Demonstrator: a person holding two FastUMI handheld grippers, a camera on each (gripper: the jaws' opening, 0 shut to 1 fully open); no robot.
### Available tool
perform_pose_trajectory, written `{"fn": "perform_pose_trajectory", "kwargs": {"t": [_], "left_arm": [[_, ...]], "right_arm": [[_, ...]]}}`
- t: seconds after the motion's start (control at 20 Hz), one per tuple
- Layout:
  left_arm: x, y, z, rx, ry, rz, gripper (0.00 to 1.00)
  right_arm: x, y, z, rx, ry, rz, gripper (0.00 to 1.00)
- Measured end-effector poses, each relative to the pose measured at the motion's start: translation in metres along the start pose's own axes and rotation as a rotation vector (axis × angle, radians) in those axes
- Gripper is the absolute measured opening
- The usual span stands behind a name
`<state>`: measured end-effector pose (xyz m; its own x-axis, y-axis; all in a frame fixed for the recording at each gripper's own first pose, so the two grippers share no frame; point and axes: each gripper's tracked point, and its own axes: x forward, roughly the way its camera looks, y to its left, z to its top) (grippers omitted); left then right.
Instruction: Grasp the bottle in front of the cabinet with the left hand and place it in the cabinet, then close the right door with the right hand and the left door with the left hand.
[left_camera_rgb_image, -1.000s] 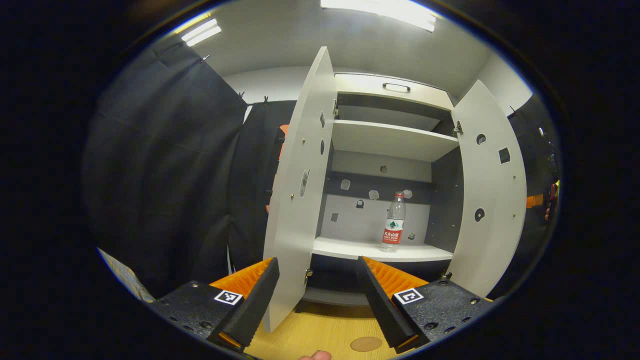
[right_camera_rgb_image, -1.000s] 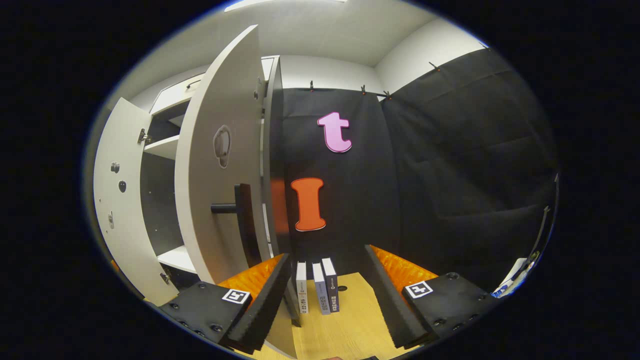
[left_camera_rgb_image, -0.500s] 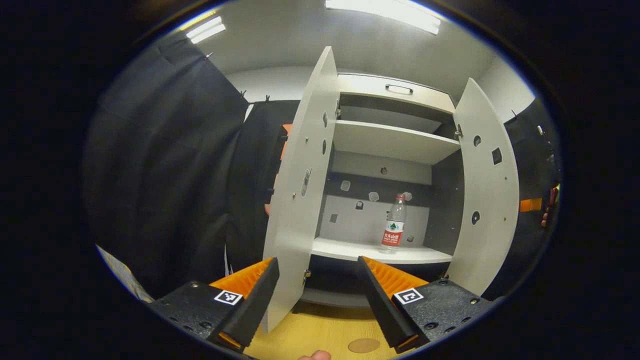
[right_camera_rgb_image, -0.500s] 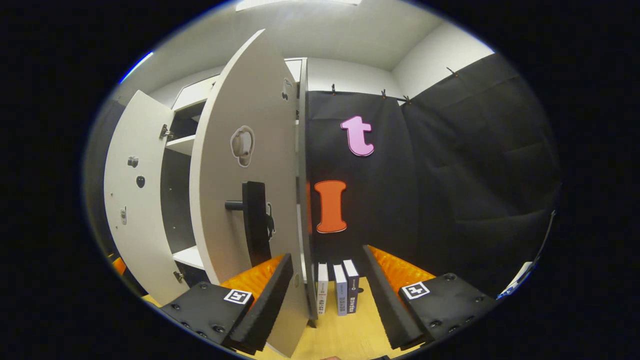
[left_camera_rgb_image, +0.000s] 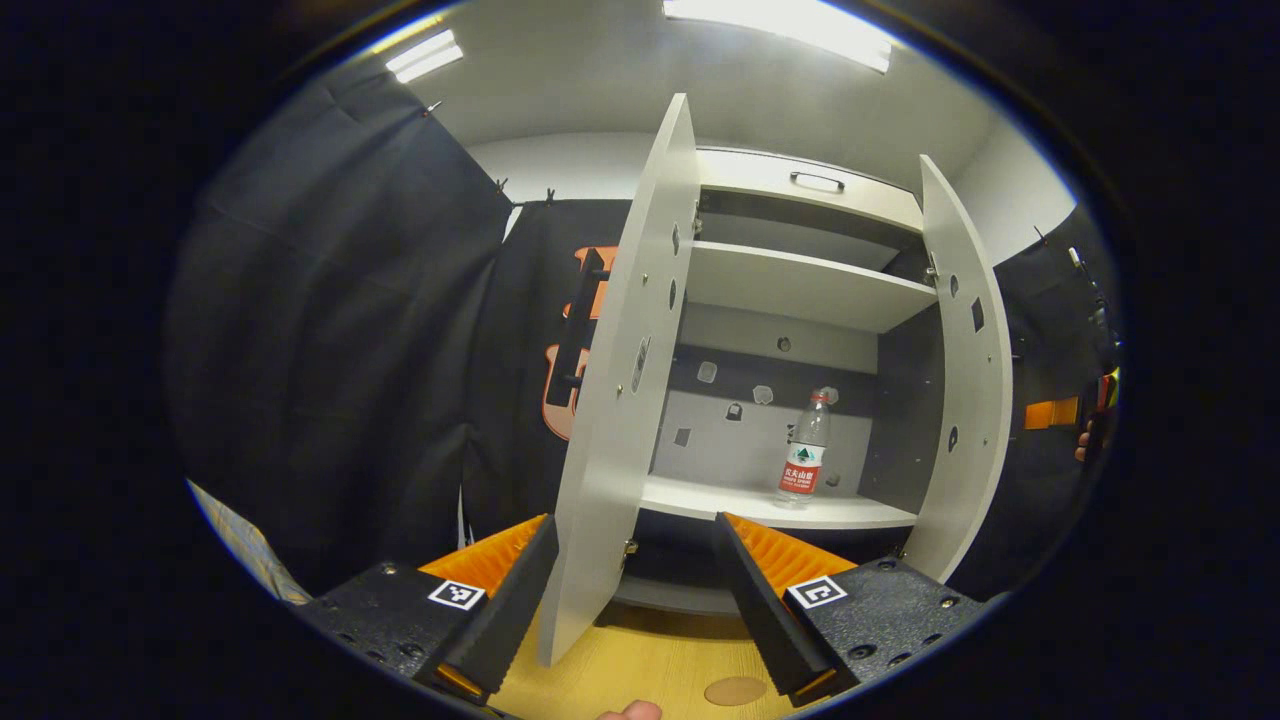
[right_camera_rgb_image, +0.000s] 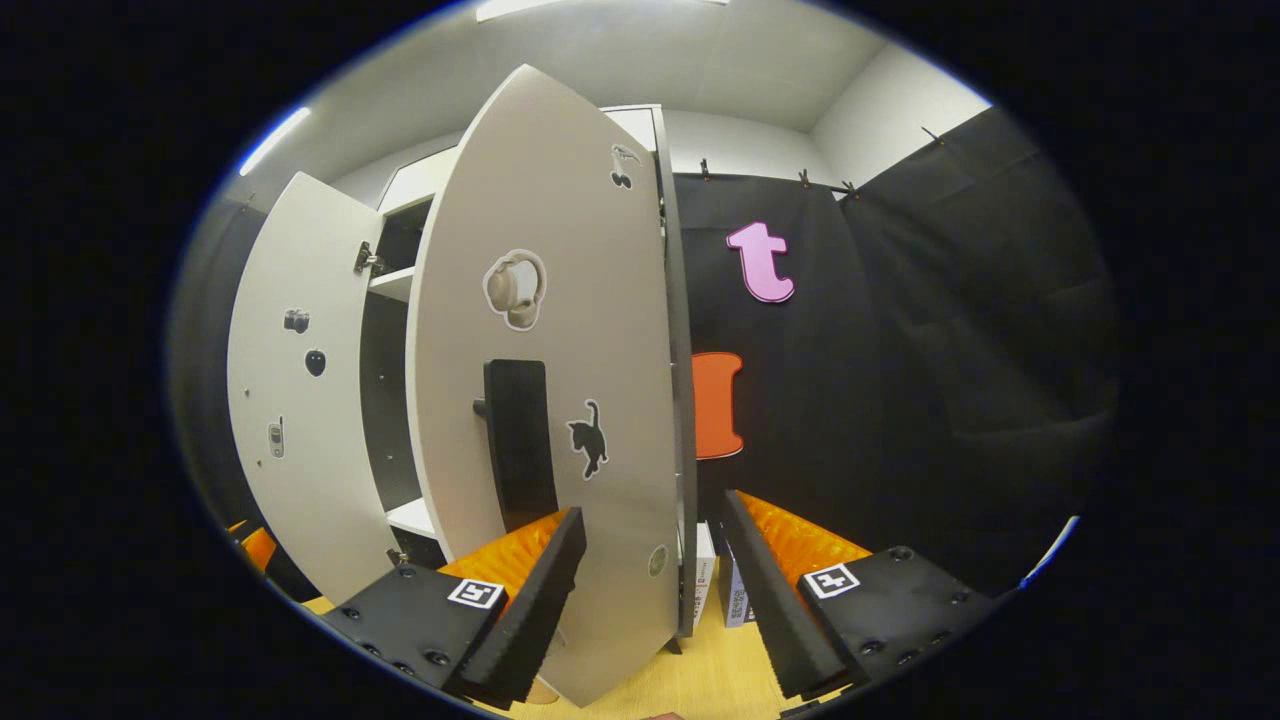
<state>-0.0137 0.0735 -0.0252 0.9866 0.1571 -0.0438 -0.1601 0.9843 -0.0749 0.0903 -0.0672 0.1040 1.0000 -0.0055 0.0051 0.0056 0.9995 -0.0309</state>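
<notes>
A clear bottle (left_camera_rgb_image: 805, 452) with a red label stands upright on the lower shelf (left_camera_rgb_image: 770, 505) of the white cabinet, toward its right side. In the left gripper view the left door (left_camera_rgb_image: 625, 380) stands wide, and the right door (left_camera_rgb_image: 965, 390) is swung partway inward. My left gripper (left_camera_rgb_image: 635, 612) is open in front of the cabinet, well short of the bottle, with the left door's lower edge seen between its fingers. My right gripper (right_camera_rgb_image: 650, 612) is open just outside the right door (right_camera_rgb_image: 560, 330), below its black handle (right_camera_rgb_image: 518, 440). I cannot tell if it touches the door.
A wooden table top (left_camera_rgb_image: 650, 665) carries the cabinet, and a small brown disc (left_camera_rgb_image: 735, 690) lies on it. Upright books (right_camera_rgb_image: 720, 590) stand behind the right door. The upper shelf (left_camera_rgb_image: 800, 285) is bare. Black cloth walls close in both sides.
The right door has swung toward the cabinet, narrowing the opening, and the right gripper followed its outer face. The left gripper shifted slightly; the bottle stayed put.
</notes>
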Motion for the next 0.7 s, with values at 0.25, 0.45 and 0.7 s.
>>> {"fn": "perform_pose_trajectory", "kwargs": {"t": [0.25,0.45,0.7], "left_arm": [[-0.002,0.010,0.006,0.010,-0.014,0.021,0.95],[-0.005,0.021,0.013,0.006,-0.024,0.051,0.95],[0.003,0.062,0.044,-0.044,-0.059,0.140,0.94]], "right_arm": [[0.017,0.039,-0.017,0.043,0.039,0.090,0.94],[0.023,0.052,-0.017,0.027,0.035,0.110,0.89],[0.017,0.048,-0.022,-0.013,0.036,0.088,0.95]]}}
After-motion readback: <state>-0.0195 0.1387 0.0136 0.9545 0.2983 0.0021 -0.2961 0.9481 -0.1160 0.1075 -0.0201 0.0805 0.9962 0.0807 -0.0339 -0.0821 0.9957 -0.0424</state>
